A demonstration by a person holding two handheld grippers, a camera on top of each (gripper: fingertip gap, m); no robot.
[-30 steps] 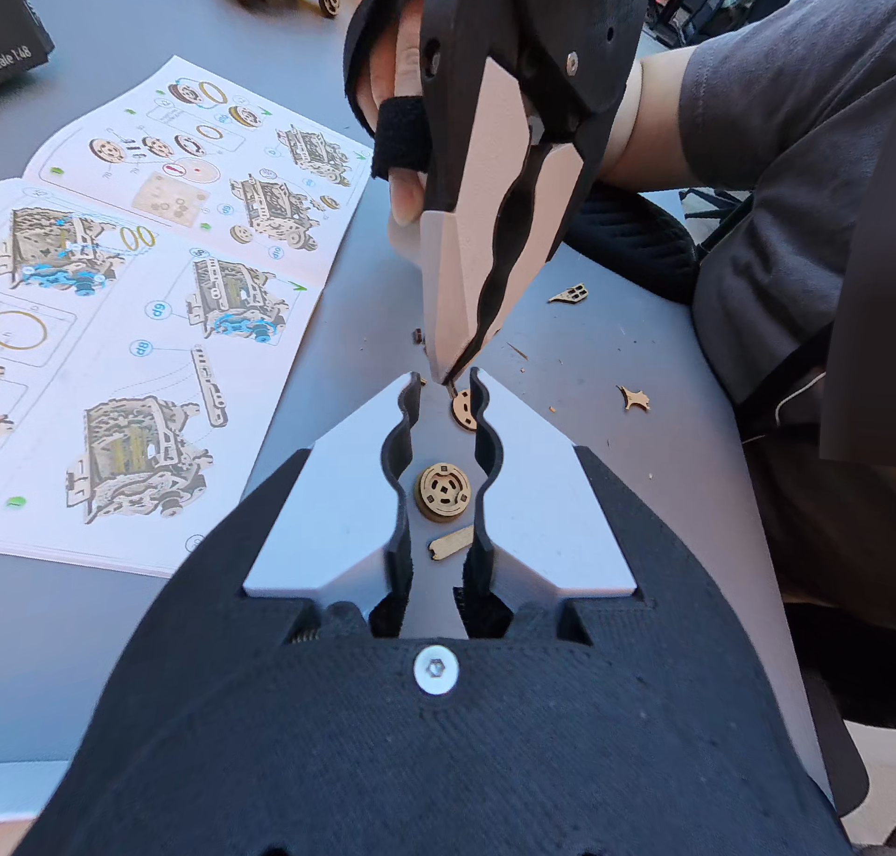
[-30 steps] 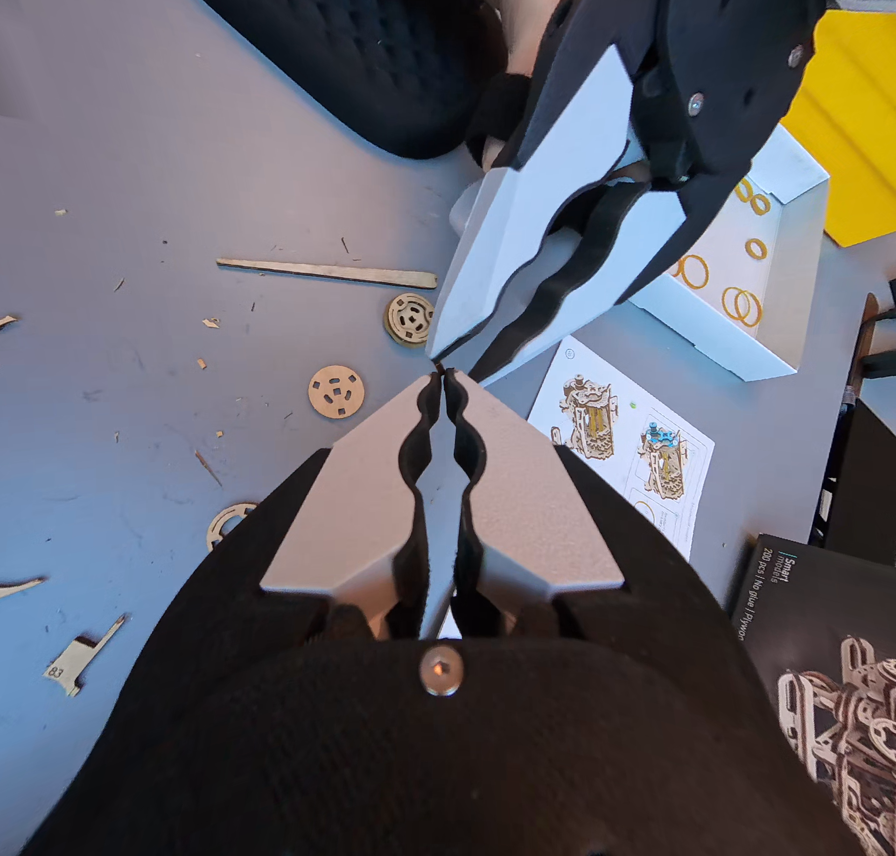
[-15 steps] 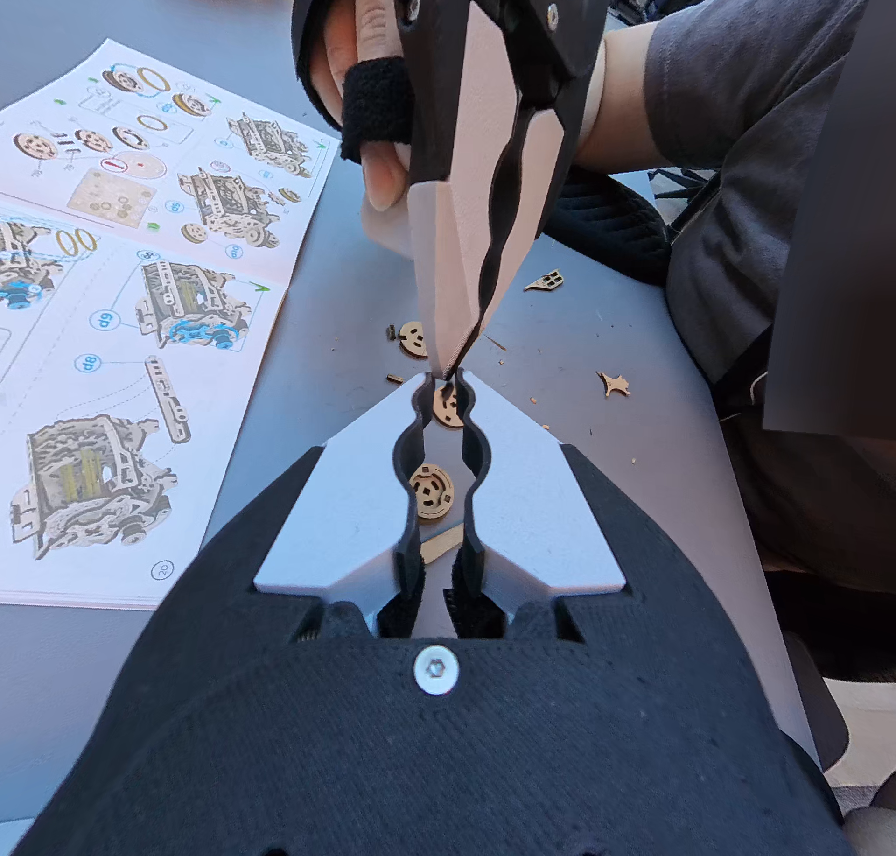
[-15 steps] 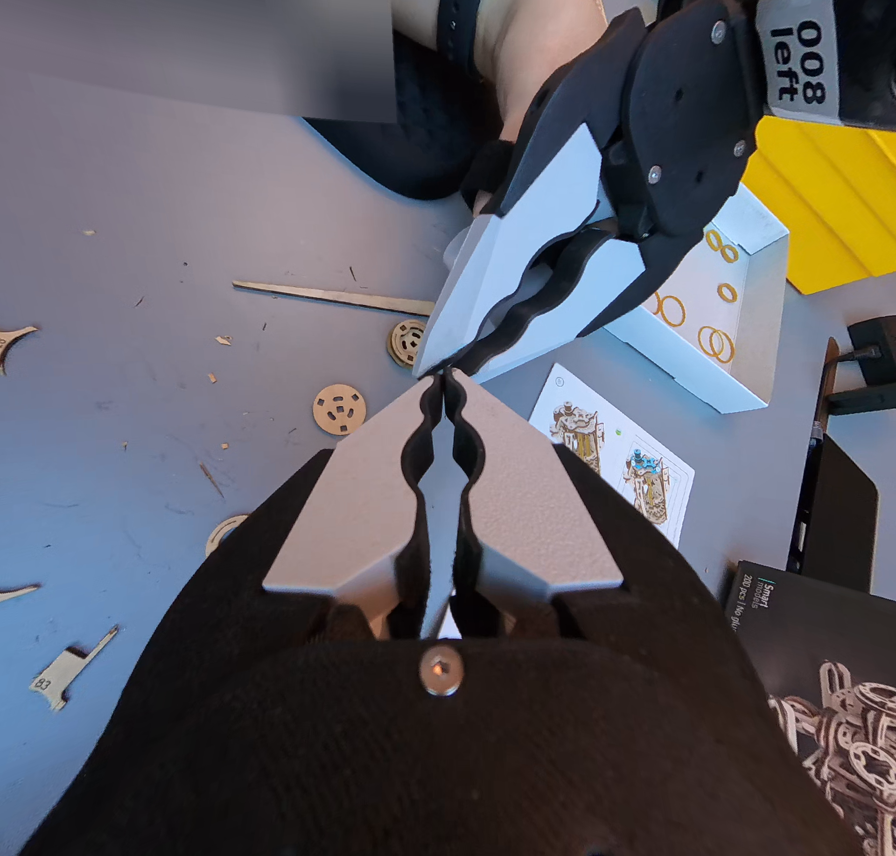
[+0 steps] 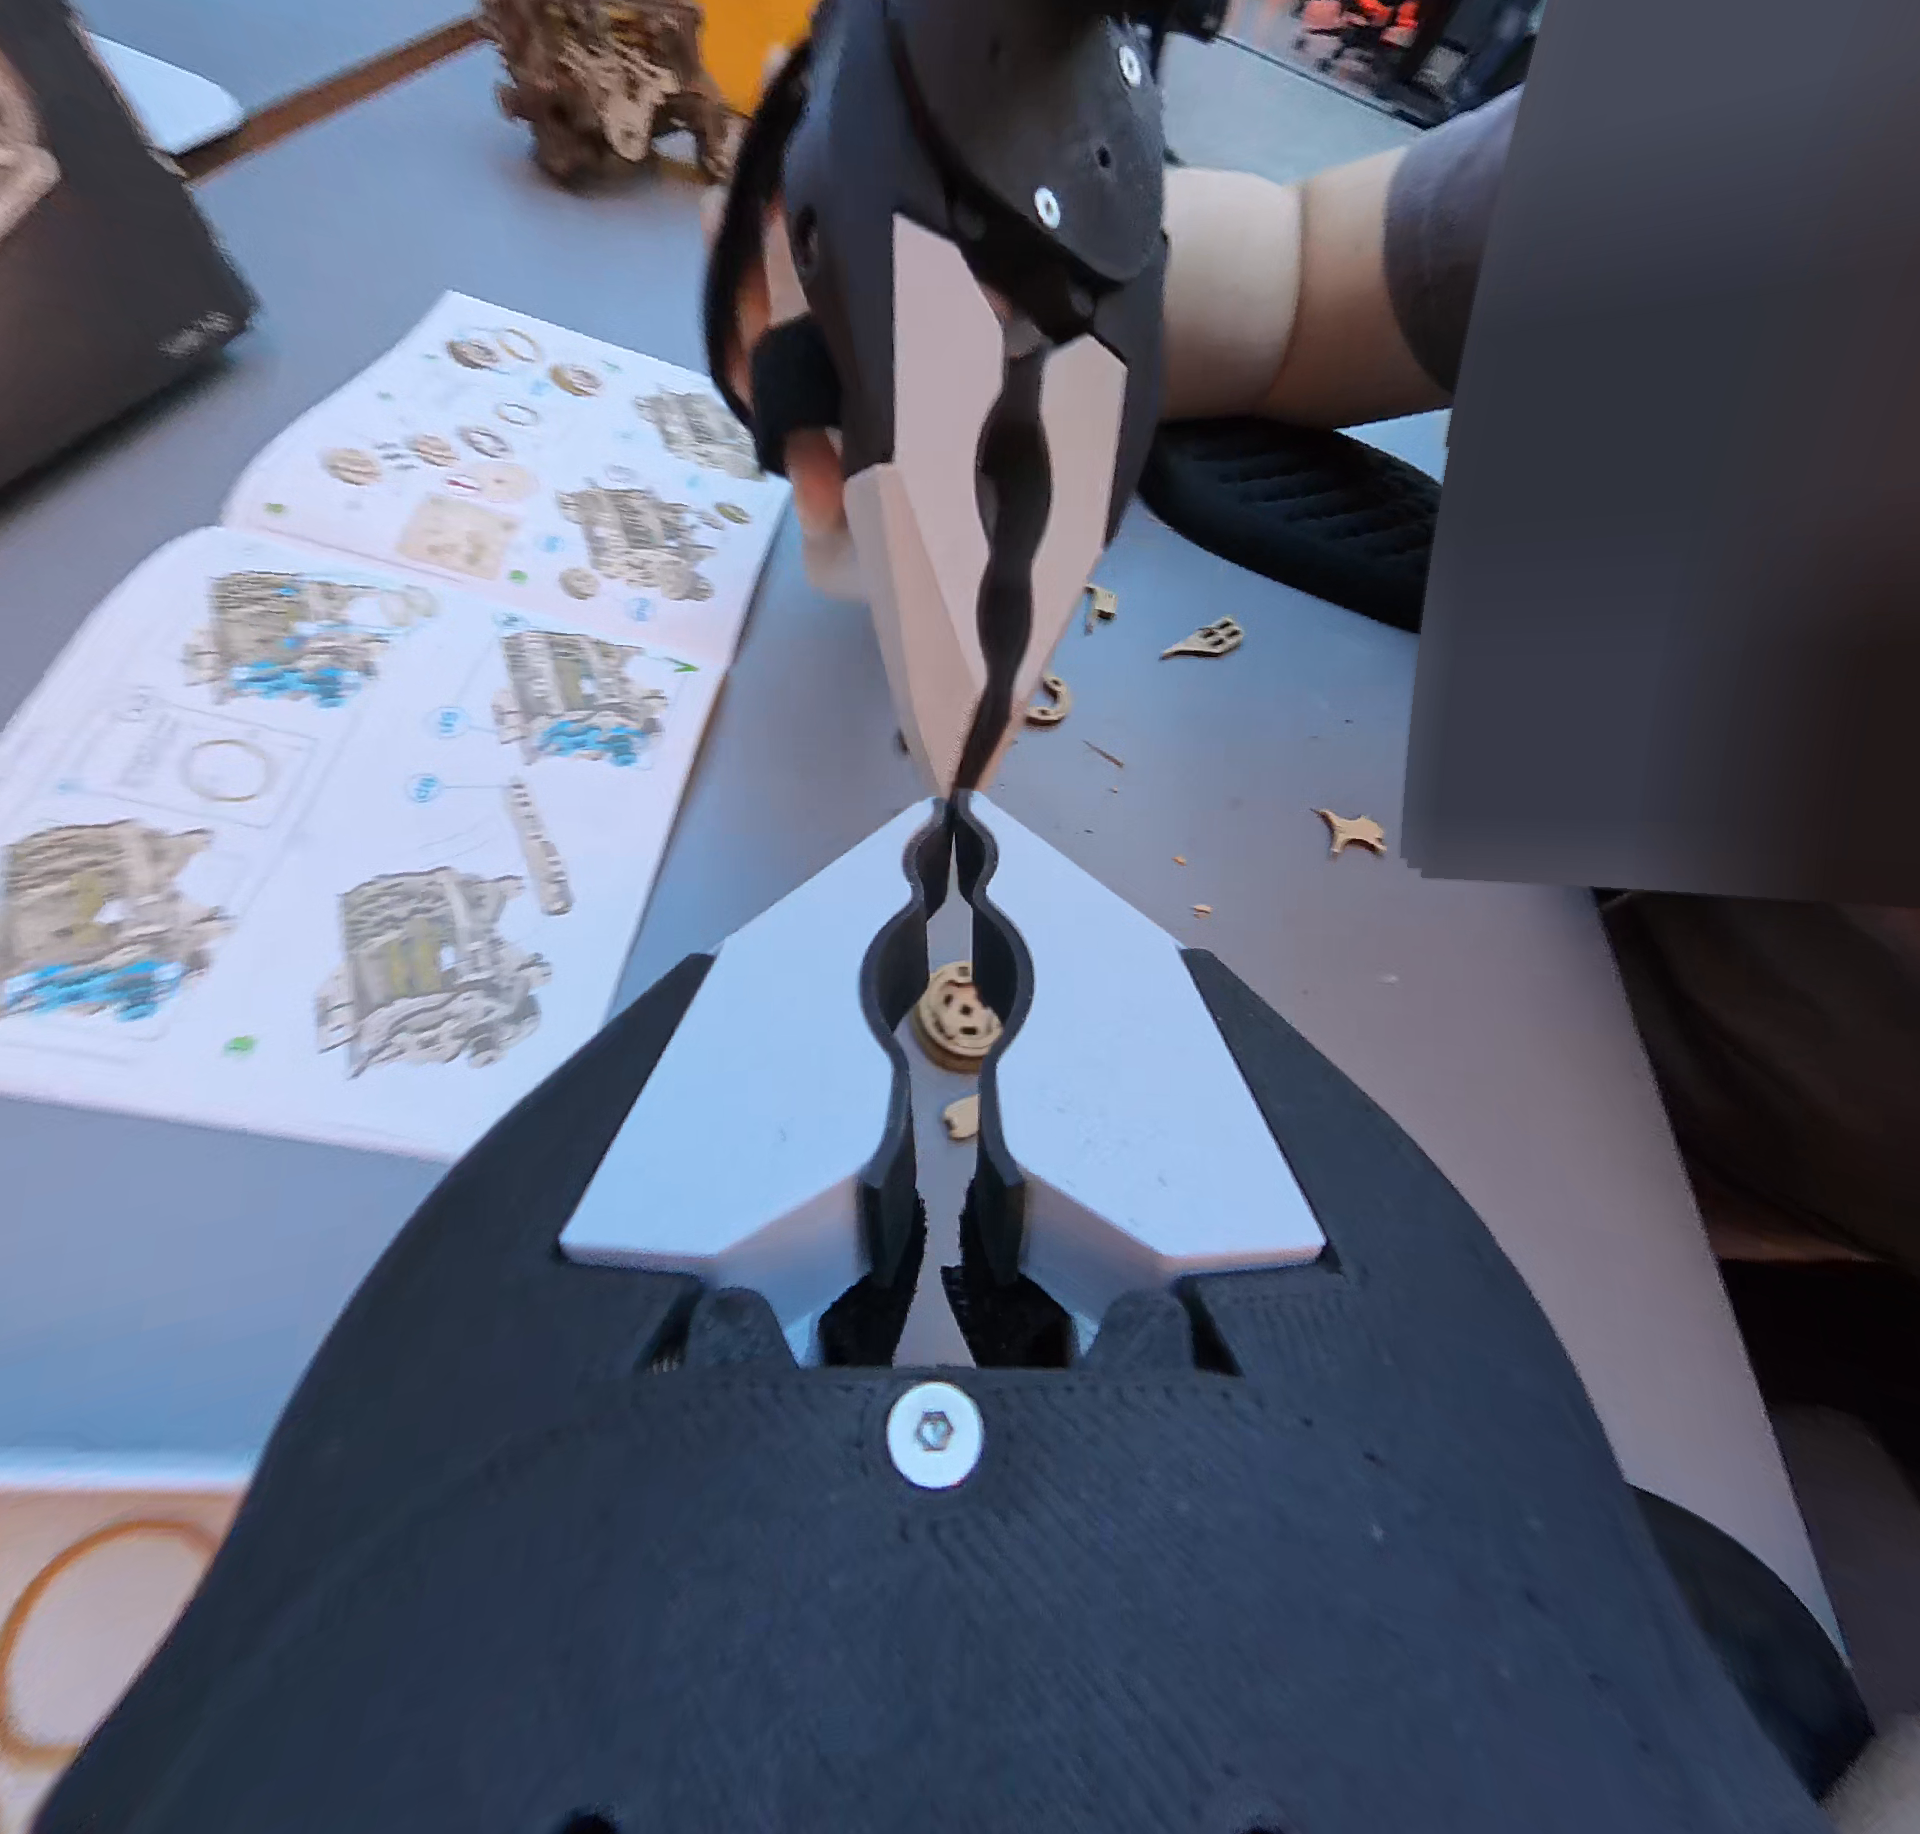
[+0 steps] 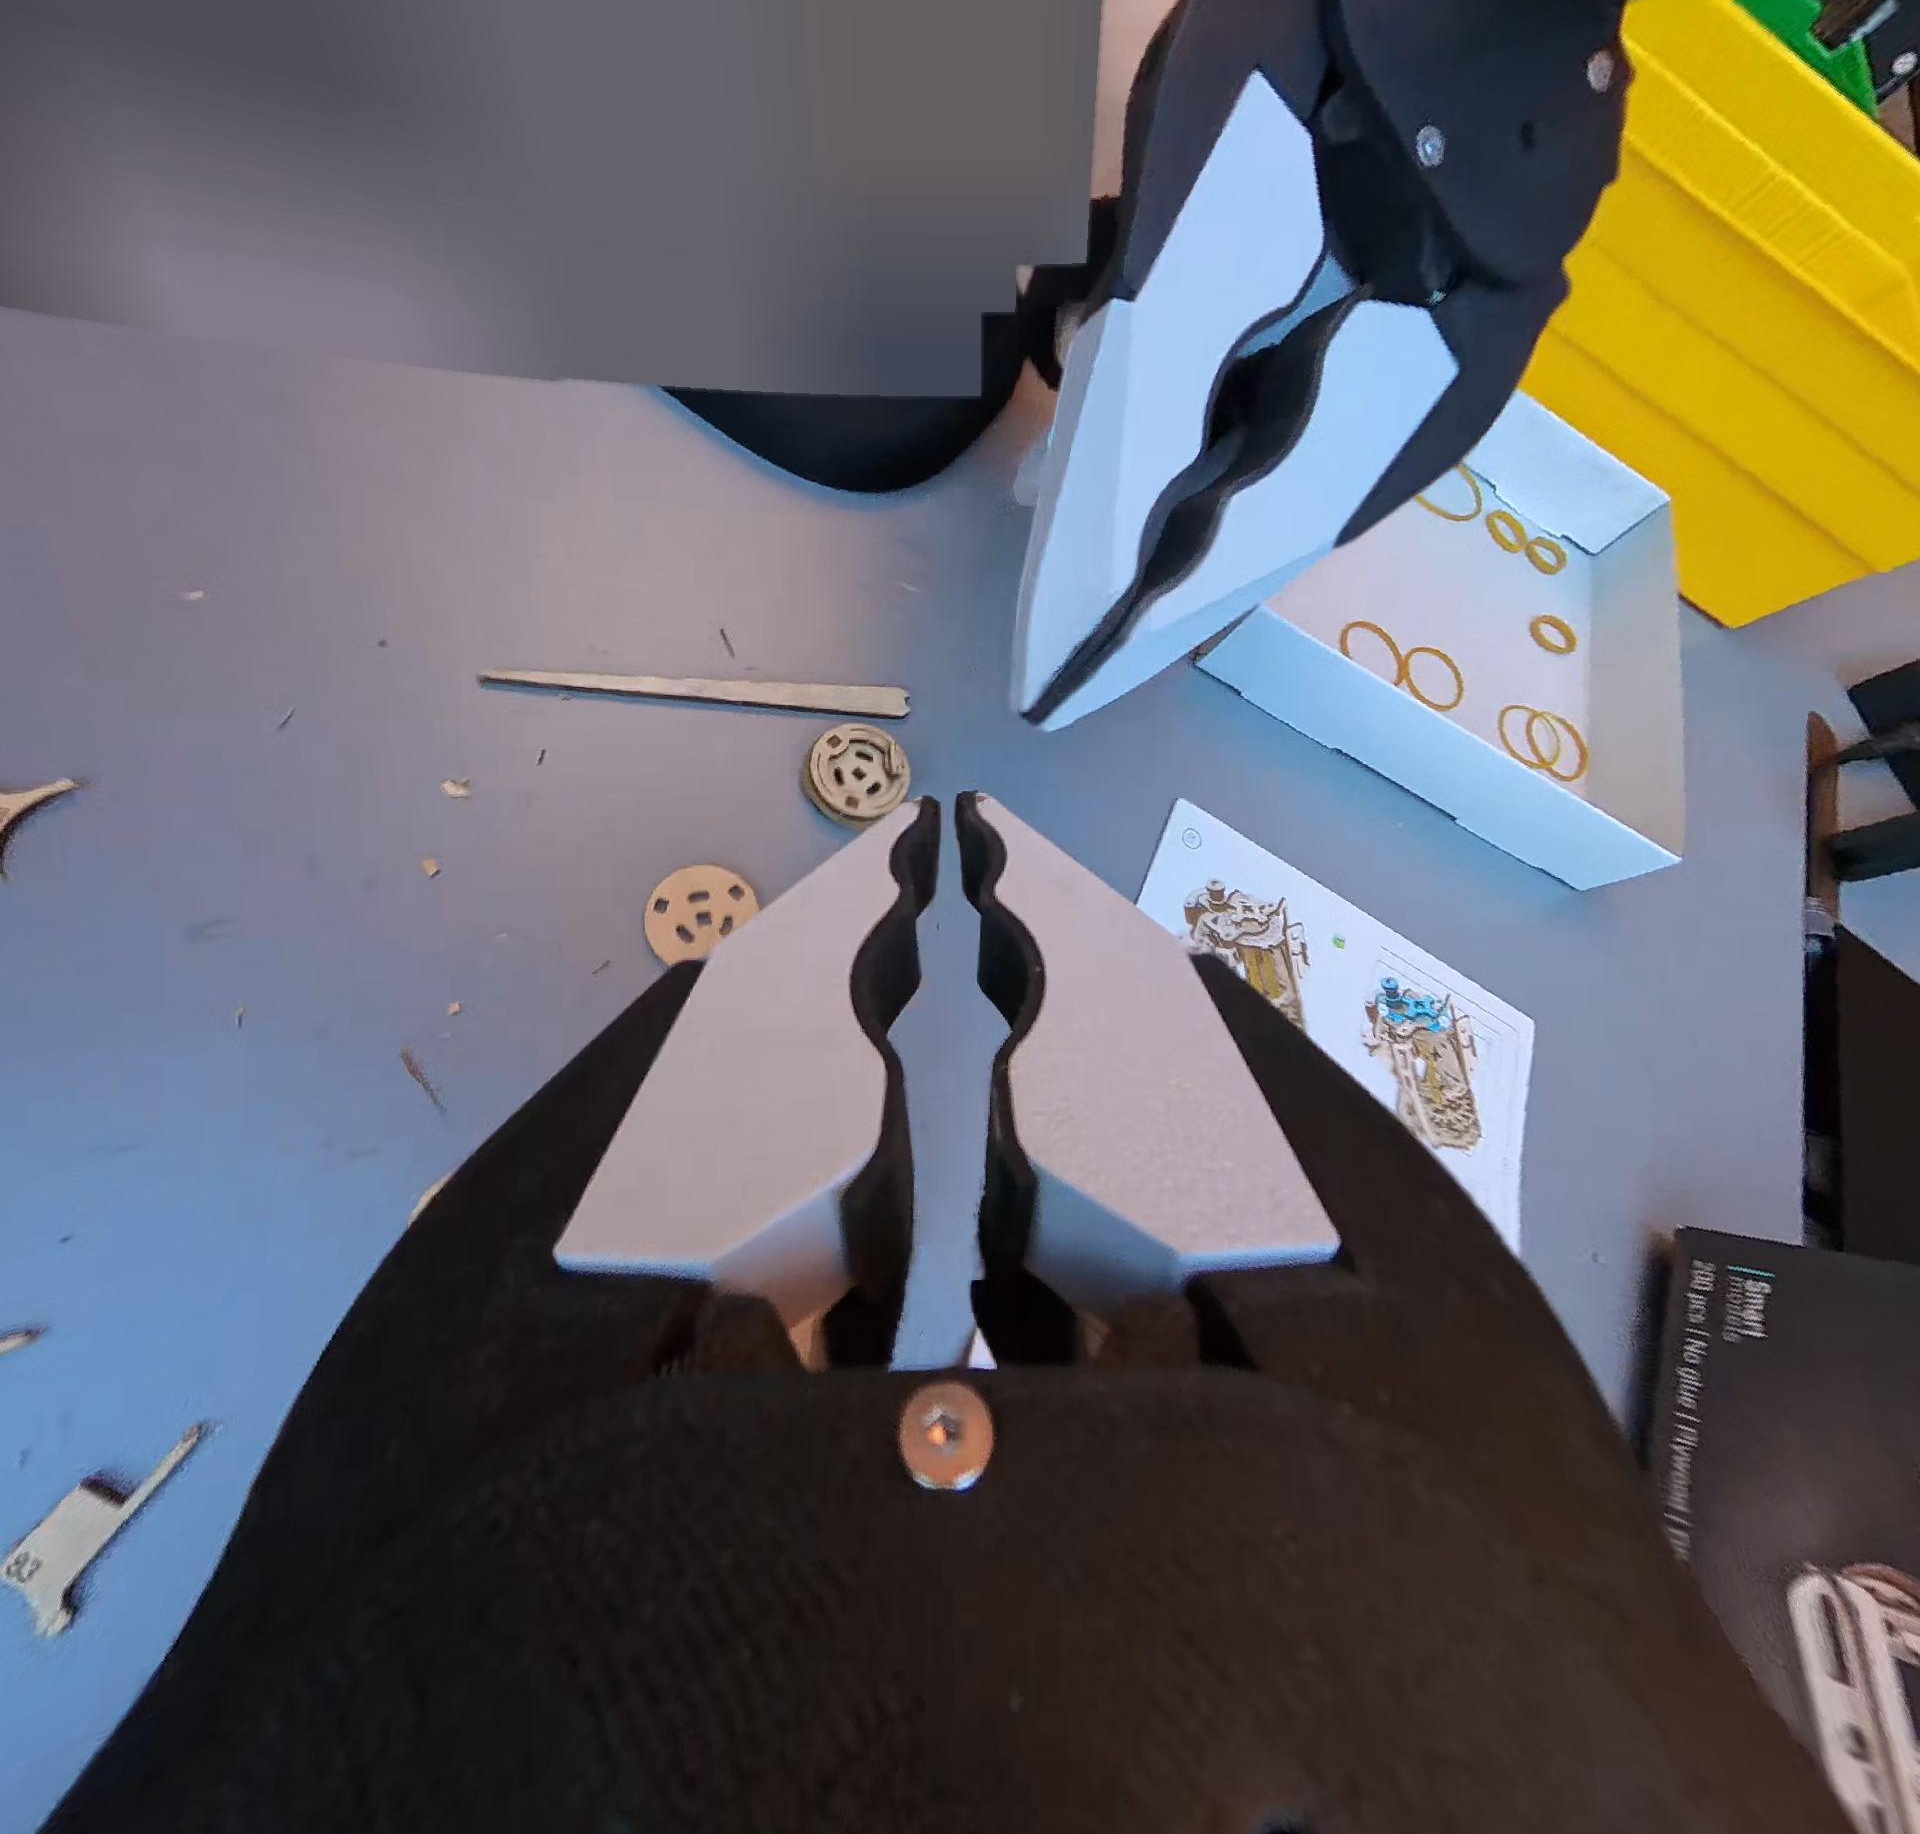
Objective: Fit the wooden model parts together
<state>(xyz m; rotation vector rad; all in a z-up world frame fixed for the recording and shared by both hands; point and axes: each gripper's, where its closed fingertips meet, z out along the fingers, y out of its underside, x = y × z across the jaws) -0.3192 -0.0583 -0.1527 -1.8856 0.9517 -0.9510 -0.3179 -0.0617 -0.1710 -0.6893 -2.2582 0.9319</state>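
My left gripper (image 5: 951,810) is shut, its tips pressed together above the grey table (image 5: 1299,953); I see no part between them. My right gripper (image 6: 945,805) is open by a narrow gap and holds nothing I can see. In the left wrist view the right gripper (image 5: 961,785) points down, tip to tip with the left one. In the right wrist view the left gripper (image 6: 1039,714) hangs just up and right of my right tips. A slotted wooden gear disc (image 6: 857,774) lies on the table below and shows between the left fingers (image 5: 956,1026). A flat holed disc (image 6: 701,914) and a thin wooden stick (image 6: 696,691) lie nearby.
An open instruction booklet (image 5: 364,724) lies to the left, with a built wooden model (image 5: 603,70) behind it. A white tray (image 6: 1621,745) holds rubber bands, with a yellow bin (image 6: 1766,330) behind it. There is a black box (image 6: 1787,1472), wood offcuts (image 6: 73,1545) and a person's arm (image 5: 1299,298). Less than 4 cm separates the two grippers' tips. The slotted wooden gear disc (image 6: 857,774) sits 5 centimetres or so from the ends of my right fingers. It is some 9 centimetres from my right tips to the thin wooden stick (image 6: 696,691).
My left gripper has closed from open to shut. My right gripper, shut before, has opened a little. The left gripper has drawn slightly away from the right tips.
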